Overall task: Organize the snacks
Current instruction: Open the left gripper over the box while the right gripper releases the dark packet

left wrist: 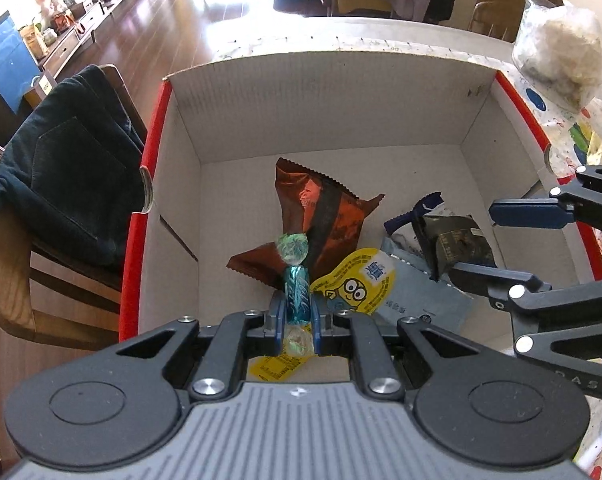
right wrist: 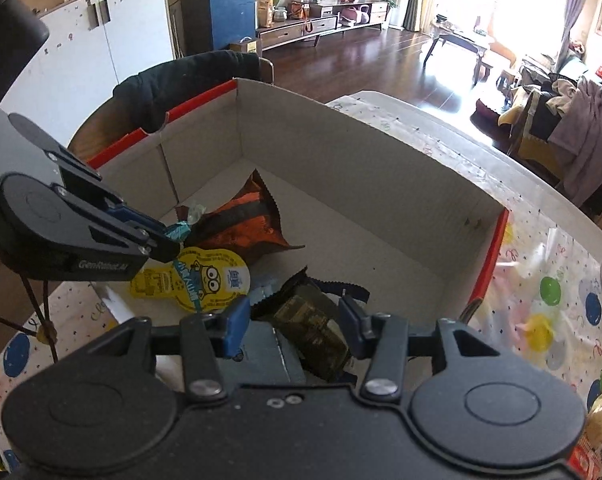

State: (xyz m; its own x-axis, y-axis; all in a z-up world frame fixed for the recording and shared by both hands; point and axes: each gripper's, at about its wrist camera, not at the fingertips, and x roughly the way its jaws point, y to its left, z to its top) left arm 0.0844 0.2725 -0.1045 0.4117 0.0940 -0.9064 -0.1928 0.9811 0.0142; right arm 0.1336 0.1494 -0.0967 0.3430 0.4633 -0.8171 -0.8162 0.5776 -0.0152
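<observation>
A cardboard box (left wrist: 237, 128) with red outer walls holds snacks: a brown-orange packet (left wrist: 321, 216), a yellow cartoon pouch (left wrist: 361, 280), a grey-blue packet (left wrist: 421, 300) and a dark olive packet (left wrist: 457, 244). My left gripper (left wrist: 297, 312) is shut on a teal twist-wrapped candy (left wrist: 297, 292), held above the box floor near its front. My right gripper (right wrist: 295, 320) is open over the dark olive packet (right wrist: 313, 328), with nothing between its fingers. In the right wrist view the left gripper (right wrist: 169, 240) with the candy (right wrist: 179, 232) sits at the left, above the yellow pouch (right wrist: 193, 280).
The box stands on a table with a dotted colourful cloth (right wrist: 541, 280). A clear bag of white stuff (left wrist: 561, 52) lies beyond the box's far right corner. A wooden chair with dark clothing (left wrist: 69, 168) stands left of the box.
</observation>
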